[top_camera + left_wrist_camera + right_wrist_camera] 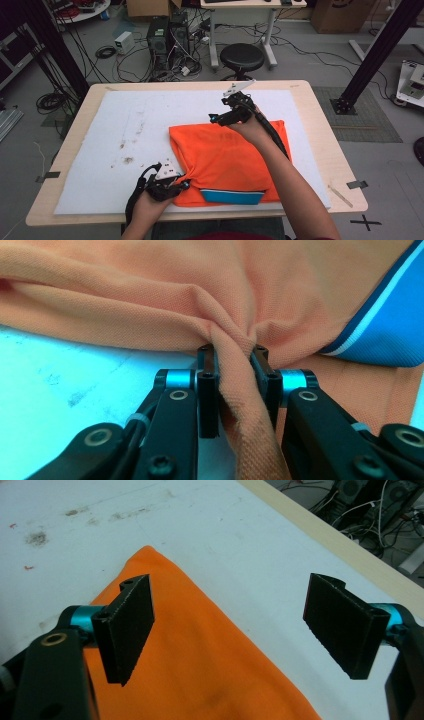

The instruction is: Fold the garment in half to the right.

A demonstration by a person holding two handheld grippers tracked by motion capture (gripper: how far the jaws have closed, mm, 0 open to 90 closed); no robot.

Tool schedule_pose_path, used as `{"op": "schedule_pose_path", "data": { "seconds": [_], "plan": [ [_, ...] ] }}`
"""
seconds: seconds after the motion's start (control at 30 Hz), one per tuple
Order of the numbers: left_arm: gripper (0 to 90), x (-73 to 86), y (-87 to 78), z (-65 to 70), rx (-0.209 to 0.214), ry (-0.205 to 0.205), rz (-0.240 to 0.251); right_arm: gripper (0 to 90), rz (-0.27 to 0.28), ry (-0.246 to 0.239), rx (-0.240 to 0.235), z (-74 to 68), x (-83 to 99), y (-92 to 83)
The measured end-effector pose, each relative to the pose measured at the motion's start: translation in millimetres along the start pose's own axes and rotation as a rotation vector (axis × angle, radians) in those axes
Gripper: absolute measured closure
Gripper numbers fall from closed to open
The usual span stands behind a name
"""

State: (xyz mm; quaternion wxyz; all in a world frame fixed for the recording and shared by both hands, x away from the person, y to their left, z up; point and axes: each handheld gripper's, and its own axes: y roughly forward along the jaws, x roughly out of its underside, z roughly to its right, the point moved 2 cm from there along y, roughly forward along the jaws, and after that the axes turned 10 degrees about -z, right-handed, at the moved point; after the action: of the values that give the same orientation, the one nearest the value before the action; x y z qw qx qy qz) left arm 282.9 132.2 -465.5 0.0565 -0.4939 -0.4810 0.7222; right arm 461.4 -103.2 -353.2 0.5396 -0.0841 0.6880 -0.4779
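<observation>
One orange shirt (227, 160) lies folded on the near right part of a white mat (125, 130) that covers most of a pale wooden table (320, 115); a blue collar with a white stripe (232, 196) shows at the shirt's near edge; the mat carries several dark smudges (127, 160) to the left of the shirt, otherwise bare around it. The left gripper (182, 186) sits at the shirt's near left corner, its jaws nearly together and pinching a bunched ridge of the orange cloth, as the left gripper view shows; the right gripper (215, 119) hangs over the shirt's far edge, its jaws spread wide with nothing between them, the cloth lying below and apart from the pads in the right gripper view. Nothing lies between the two grippers but the shirt itself. Beyond the table stand one round black stool (242, 57), a second desk (240, 15), two dark computer towers (167, 35) amid tangled cables on a grey floor; black frame posts (380, 45) rise at either side; strips of tape (357, 184) mark the table's edges.
</observation>
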Motion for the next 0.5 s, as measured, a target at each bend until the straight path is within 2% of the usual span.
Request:
{"op": "schedule_pose_path", "data": {
  "seconds": [0.17, 0.33, 0.5],
  "plan": [
    [76.6, 0.0, -0.1, -0.6, 0.005, -0.005, 0.0, 21.0, -0.039, -0.008, -0.016, -0.4, -7.7, 21.1],
    [76.6, 0.0, 0.0, -0.4, 0.004, -0.004, 0.002, 21.0, -0.03, -0.005, -0.067, -1.1, -13.1, 38.3],
    [76.7, -0.1, -0.1, -0.4, 0.002, -0.003, 0.0, 21.0, -0.055, -0.012, -0.08, -6.6, -17.7, 53.4]
  ]
}}
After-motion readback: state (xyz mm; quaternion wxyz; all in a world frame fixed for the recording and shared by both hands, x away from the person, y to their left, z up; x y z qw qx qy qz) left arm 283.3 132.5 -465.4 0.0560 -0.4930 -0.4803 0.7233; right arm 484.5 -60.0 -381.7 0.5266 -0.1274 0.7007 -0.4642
